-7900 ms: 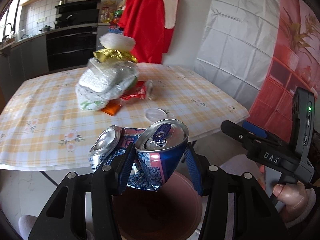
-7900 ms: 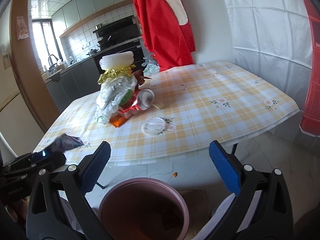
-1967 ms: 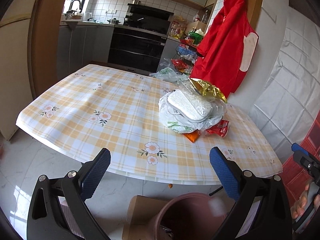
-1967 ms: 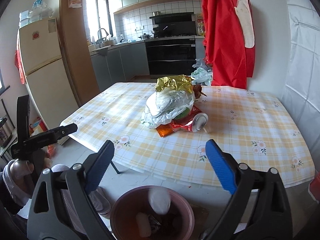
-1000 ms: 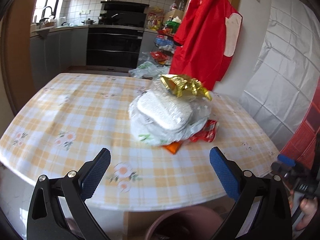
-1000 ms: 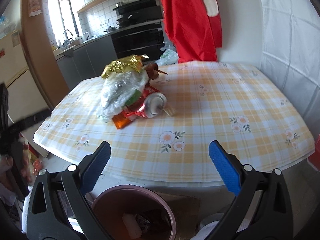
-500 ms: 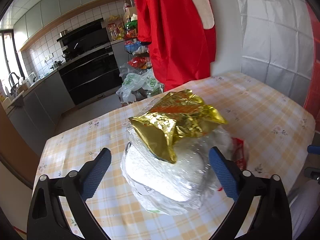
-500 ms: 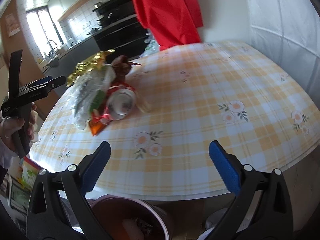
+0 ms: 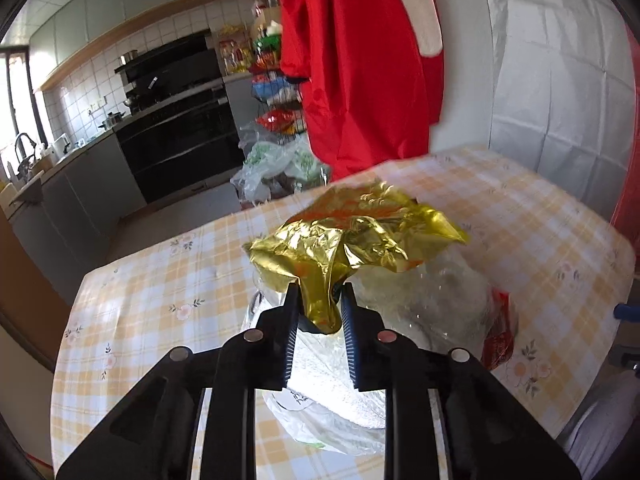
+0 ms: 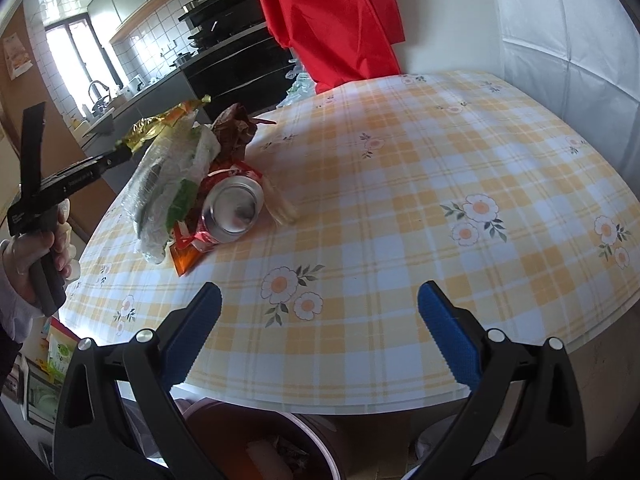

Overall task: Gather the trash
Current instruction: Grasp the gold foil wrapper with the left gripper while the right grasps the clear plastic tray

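**Gold foil wrapper pinched by the left gripper, top of trash pile**

Gold foil wrapper [image 9: 356, 236], crumpled, sits on top of the trash pile on the table [image 9: 160, 272]. Left gripper [image 9: 319, 308]: jaws have just been closing and now pinch a hanging fold of the foil between the pads. The rest of the wrapper spreads above and beyond the fingertips.

Under the foil: a clear plastic bag [image 9: 420, 292] with a white foam piece [image 9: 332, 376] inside. A red wrapper [image 9: 498, 336] shows at the right edge of the pile.

Right wrist view: the same pile lies towards the left side of the yellow checked tablecloth [image 10: 420, 200]. A drinks can [image 10: 234, 208] lies on its side at the near edge of the pile, its silver end facing the camera, with an orange wrapper [image 10: 186, 258] just below it. Right gripper [image 10: 319, 332]: jaws wide apart, nothing between them, positioned over the near table edge, well apart from the pile. A pink bin [image 10: 304, 424] stands on the floor below that edge, scraps visible inside.
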{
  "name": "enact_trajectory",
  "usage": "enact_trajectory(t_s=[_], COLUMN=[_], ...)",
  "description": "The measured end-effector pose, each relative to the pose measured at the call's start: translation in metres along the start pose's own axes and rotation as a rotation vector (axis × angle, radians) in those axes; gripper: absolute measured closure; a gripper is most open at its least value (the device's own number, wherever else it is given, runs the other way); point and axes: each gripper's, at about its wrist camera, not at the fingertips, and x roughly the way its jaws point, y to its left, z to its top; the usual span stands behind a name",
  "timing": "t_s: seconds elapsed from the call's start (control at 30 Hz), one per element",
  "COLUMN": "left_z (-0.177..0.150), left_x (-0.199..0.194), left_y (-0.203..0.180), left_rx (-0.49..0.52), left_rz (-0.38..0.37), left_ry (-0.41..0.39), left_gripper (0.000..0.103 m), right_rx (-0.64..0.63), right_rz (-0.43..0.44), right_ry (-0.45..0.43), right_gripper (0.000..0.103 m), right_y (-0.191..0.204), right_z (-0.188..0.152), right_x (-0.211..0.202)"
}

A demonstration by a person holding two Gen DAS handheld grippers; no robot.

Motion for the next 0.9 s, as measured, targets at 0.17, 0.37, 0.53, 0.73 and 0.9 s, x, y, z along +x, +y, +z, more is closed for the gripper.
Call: enact_trajectory(t_s=[0.17, 0.37, 0.53, 0.73, 0.9], left_z=[0.002, -0.013, -0.045, -0.084, -0.109], left_x=[-0.025, -0.064, -0.088, -0.102, -0.106], left_y=[0.014, 0.041, 0.053, 0.064, 0.078], left_rx=[-0.072, -0.182, -0.208, -0.278, -0.373], left_rz=[0.017, 0.046, 0.103, 0.088, 0.086], left_ry=[-0.073, -0.128, -0.128, -0.103, -0.084], left_gripper=[0.085, 0.085, 0.085, 0.085, 0.085], right_rx=[-0.051, -0.092, -0.14, -0.1, -0.104], right_rz=[0.018, 0.117, 0.239, 0.343, 0.349], right_ry=[-0.016, -0.077, -0.063, -0.011, 0.045], right_gripper=[0.006, 0.006, 0.023, 0.035, 0.037], right_y=[0.018, 0.054, 0.089, 0.111, 0.127], right_z=[0.013, 0.041, 0.067, 0.106, 0.123], right_x=[0.0, 0.002, 0.031, 0.072, 0.097])
